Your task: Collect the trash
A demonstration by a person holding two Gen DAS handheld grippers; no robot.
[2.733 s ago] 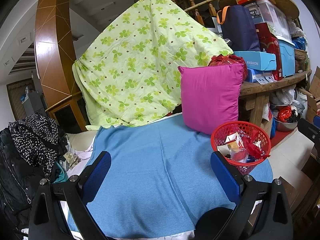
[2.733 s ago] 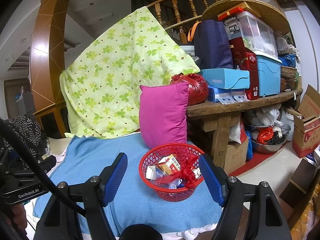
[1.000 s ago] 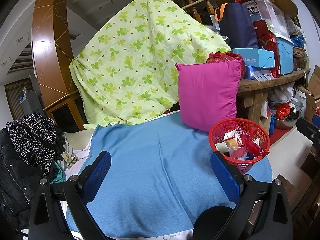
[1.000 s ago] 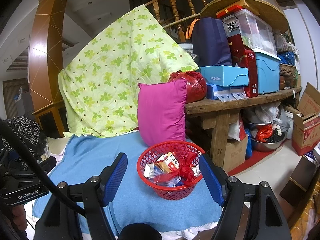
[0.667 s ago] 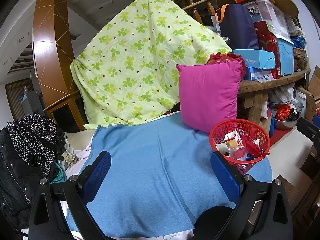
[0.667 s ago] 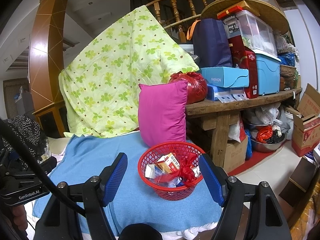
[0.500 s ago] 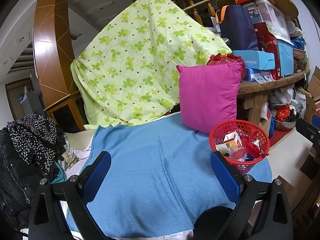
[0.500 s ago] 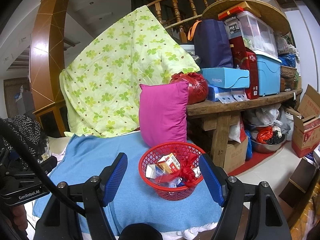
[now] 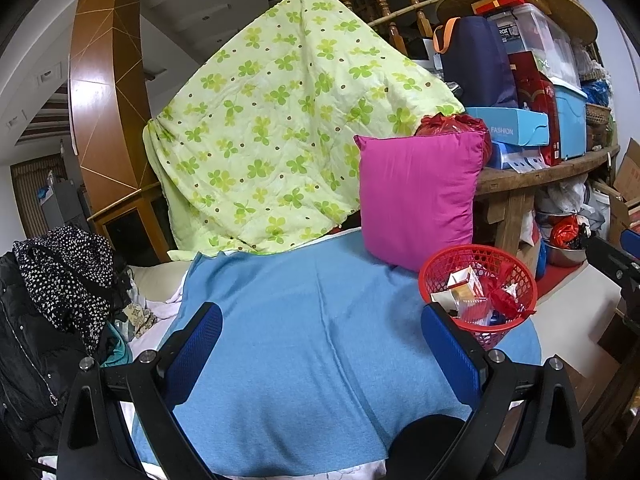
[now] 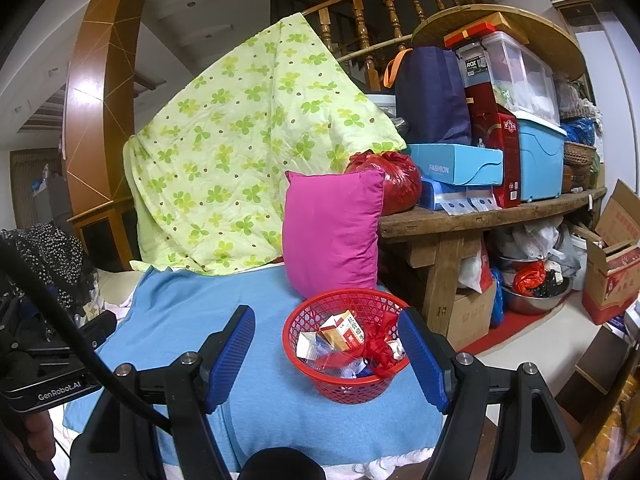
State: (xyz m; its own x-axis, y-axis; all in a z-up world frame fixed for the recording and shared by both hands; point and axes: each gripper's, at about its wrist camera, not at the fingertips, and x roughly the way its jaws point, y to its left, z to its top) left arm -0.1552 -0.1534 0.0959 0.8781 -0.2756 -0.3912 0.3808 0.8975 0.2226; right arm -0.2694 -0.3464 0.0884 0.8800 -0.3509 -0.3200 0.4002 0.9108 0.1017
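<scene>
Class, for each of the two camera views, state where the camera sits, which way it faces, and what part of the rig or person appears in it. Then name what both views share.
Left wrist: sits on the left gripper, faces forward and slightly down over the blue blanket; its open blue fingers show.
Right wrist: sits on the right gripper, faces the red basket; its open fingers and the left gripper's body show.
Shared: basket, pink pillow, green quilt.
</scene>
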